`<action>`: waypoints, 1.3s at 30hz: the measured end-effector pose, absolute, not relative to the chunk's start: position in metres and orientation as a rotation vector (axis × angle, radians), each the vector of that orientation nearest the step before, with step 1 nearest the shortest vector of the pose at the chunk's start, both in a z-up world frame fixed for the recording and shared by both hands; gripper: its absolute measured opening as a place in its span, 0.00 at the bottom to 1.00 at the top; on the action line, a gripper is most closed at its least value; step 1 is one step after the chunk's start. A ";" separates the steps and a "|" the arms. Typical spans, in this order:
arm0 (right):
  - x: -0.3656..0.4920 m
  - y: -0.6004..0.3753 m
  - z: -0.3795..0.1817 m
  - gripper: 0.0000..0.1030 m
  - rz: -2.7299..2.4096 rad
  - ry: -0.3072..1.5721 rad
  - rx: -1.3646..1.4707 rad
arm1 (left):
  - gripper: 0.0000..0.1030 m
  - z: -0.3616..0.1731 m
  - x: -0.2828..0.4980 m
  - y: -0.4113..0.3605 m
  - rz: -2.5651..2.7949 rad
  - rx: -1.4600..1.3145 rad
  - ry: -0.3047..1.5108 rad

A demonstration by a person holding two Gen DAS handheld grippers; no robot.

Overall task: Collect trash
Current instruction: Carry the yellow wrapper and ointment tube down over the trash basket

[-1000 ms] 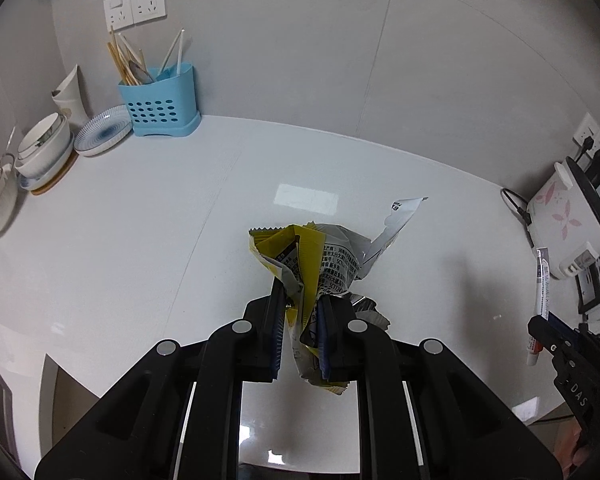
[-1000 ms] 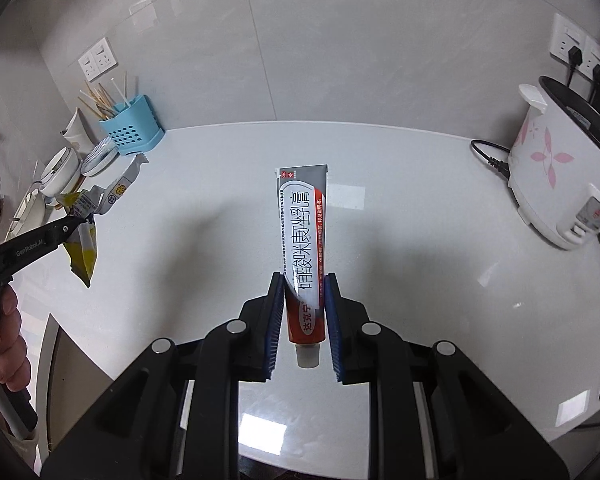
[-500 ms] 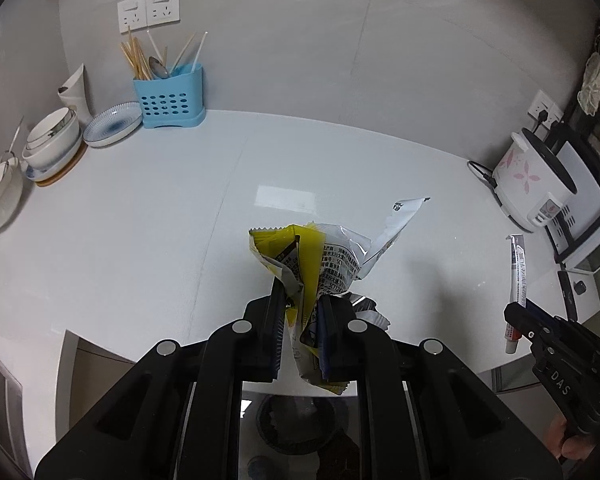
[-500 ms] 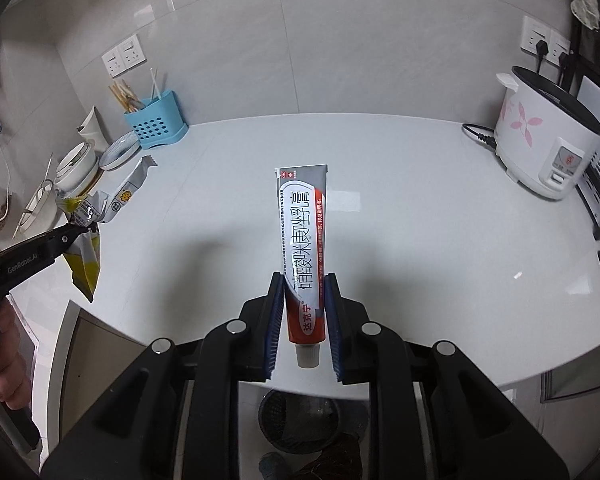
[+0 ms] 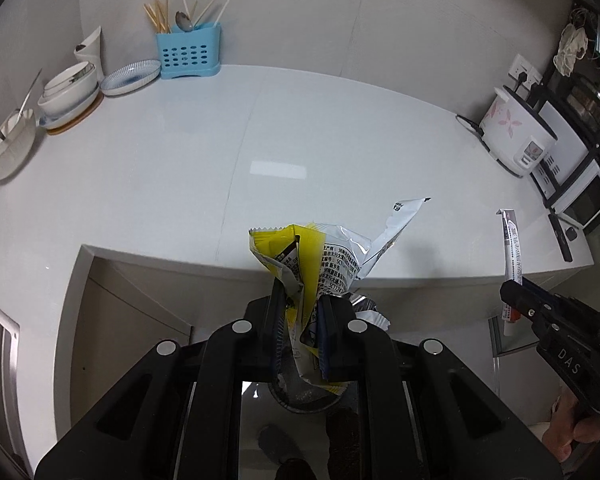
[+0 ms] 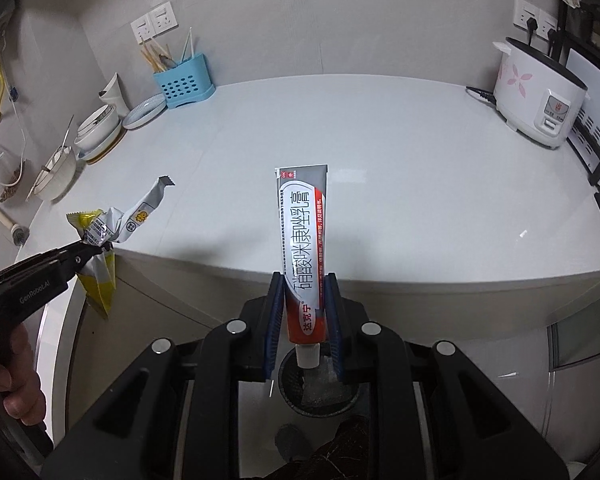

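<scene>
My left gripper is shut on a crumpled yellow and silver snack wrapper, held in the air in front of the white counter's front edge. My right gripper is shut on a red, white and grey ointment tube, cap end down. A dark round trash bin on the floor lies below both grippers and shows under the wrapper in the left wrist view. The wrapper also shows at the left of the right wrist view, and the tube at the right of the left wrist view.
On the counter stand a blue utensil holder, stacked bowls and plates at the back left, and a white rice cooker at the right with a microwave rack beside it. Cabinet fronts lie below the counter.
Both grippers have drawn back from over the counter to beyond its front edge, still holding the wrapper and the tube. The trash bin on the floor has come into view beneath them.
</scene>
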State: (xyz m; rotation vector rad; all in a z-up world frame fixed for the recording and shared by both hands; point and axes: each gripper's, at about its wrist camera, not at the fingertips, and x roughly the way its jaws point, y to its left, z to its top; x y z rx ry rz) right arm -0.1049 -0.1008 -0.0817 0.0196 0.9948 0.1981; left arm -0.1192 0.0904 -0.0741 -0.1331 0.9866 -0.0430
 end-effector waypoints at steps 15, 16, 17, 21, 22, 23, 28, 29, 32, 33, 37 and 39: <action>-0.157 -0.083 -0.172 0.19 0.226 1.135 -0.031 | 0.12 -0.178 -0.150 0.104 -0.052 -0.154 1.055; -0.159 -0.085 -0.180 0.19 0.226 1.147 -0.027 | 0.12 -0.187 -0.150 0.102 -0.054 -0.151 1.063; -0.161 -0.086 -0.192 0.19 0.225 1.159 -0.023 | 0.12 -0.197 -0.151 0.100 -0.056 -0.148 1.073; -0.163 -0.094 -0.235 0.19 0.214 1.202 -0.015 | 0.12 -0.238 -0.153 0.096 -0.064 -0.154 1.107; -0.162 -0.096 -0.248 0.19 0.210 1.210 -0.016 | 0.12 -0.251 -0.153 0.096 -0.067 -0.164 1.117; -0.162 -0.099 -0.261 0.19 0.209 1.218 -0.015 | 0.12 -0.263 -0.154 0.095 -0.069 -0.169 1.125; -0.154 -0.108 -0.323 0.19 0.206 1.244 -0.033 | 0.12 -0.331 -0.154 0.086 -0.058 -0.184 1.189; -0.154 -0.110 -0.338 0.19 0.212 1.246 -0.035 | 0.12 -0.345 -0.154 0.083 -0.060 -0.185 1.193; -0.151 -0.116 -0.383 0.19 0.225 1.264 -0.045 | 0.12 -0.390 -0.154 0.071 -0.069 -0.182 1.203; -0.150 -0.117 -0.397 0.19 0.227 1.274 -0.055 | 0.12 -0.405 -0.154 0.066 -0.069 -0.180 1.206; -0.142 -0.120 -0.464 0.19 0.255 1.307 -0.074 | 0.12 -0.472 -0.152 0.050 -0.070 -0.185 1.222; -0.138 -0.122 -0.495 0.19 0.267 1.318 -0.075 | 0.12 -0.502 -0.149 0.043 -0.062 -0.192 1.224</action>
